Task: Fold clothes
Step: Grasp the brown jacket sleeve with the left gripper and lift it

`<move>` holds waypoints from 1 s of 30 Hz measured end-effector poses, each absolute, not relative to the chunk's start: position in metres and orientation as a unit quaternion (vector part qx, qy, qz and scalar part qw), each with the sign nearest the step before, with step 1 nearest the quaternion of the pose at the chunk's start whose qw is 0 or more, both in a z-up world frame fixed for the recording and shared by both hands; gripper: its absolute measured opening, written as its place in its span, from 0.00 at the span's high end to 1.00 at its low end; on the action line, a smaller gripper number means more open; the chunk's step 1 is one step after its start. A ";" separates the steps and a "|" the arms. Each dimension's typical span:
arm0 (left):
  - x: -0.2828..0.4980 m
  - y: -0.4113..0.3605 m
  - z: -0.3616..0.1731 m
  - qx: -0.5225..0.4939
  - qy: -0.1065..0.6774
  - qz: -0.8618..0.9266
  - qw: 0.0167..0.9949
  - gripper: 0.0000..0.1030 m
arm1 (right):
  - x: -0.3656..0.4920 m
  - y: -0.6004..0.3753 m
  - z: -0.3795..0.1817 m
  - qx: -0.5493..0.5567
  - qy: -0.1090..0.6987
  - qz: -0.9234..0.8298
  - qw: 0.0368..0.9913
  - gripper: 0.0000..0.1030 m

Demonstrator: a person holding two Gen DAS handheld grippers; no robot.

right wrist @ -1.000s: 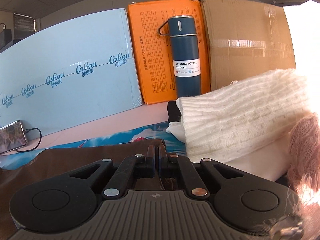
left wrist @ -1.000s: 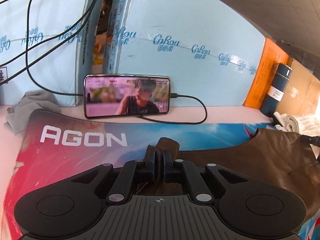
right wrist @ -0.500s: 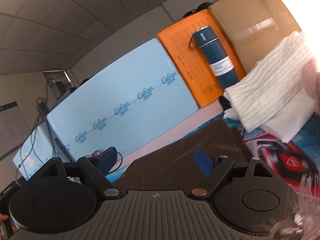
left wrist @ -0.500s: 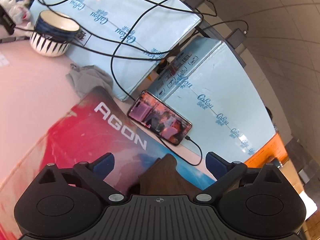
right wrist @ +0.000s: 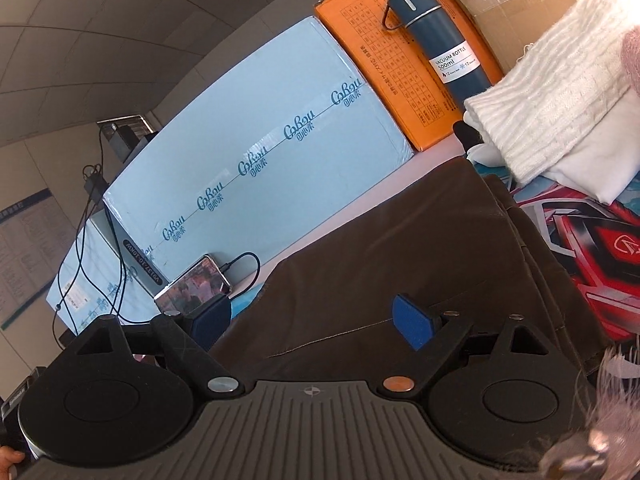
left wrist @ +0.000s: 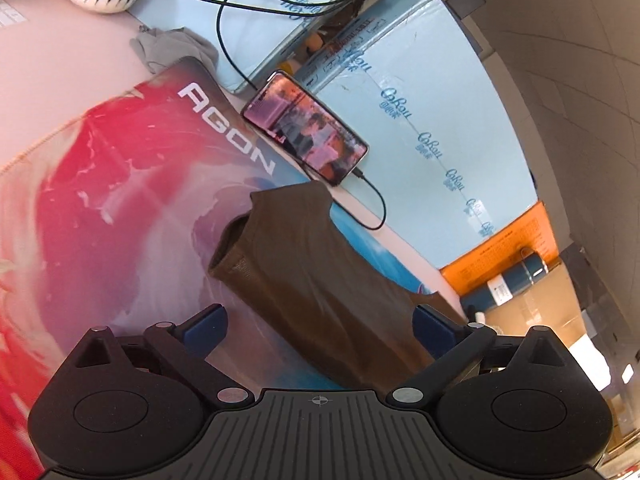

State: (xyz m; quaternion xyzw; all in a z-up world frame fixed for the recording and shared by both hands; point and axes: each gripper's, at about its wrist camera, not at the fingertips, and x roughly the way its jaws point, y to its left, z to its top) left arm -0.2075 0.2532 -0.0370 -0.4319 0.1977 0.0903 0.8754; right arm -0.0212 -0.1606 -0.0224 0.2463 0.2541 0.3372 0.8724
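The brown garment (left wrist: 320, 280) is lying flat on the mat (left wrist: 120, 200), just short of the phone (left wrist: 306, 138). My left gripper (left wrist: 320, 324) is hanging over it, jaws just sprung wide, gripping nothing. My right gripper (right wrist: 312, 320) is doing likewise, spread and empty above the cloth (right wrist: 420, 260). Right of the garment, a white knit (right wrist: 560, 92) is sitting beside the bottle (right wrist: 440, 40)

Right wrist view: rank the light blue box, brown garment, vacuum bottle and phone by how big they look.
1. Light blue box and brown garment: similar spread, and the garment lies nearer the camera, so unranked.
2. Vacuum bottle.
3. Phone, partly hidden by a finger.
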 end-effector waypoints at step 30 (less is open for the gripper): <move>-0.153 0.179 0.053 -0.149 0.052 0.124 0.980 0.95 | -0.010 -0.172 -0.033 0.343 0.304 0.448 0.767 0.12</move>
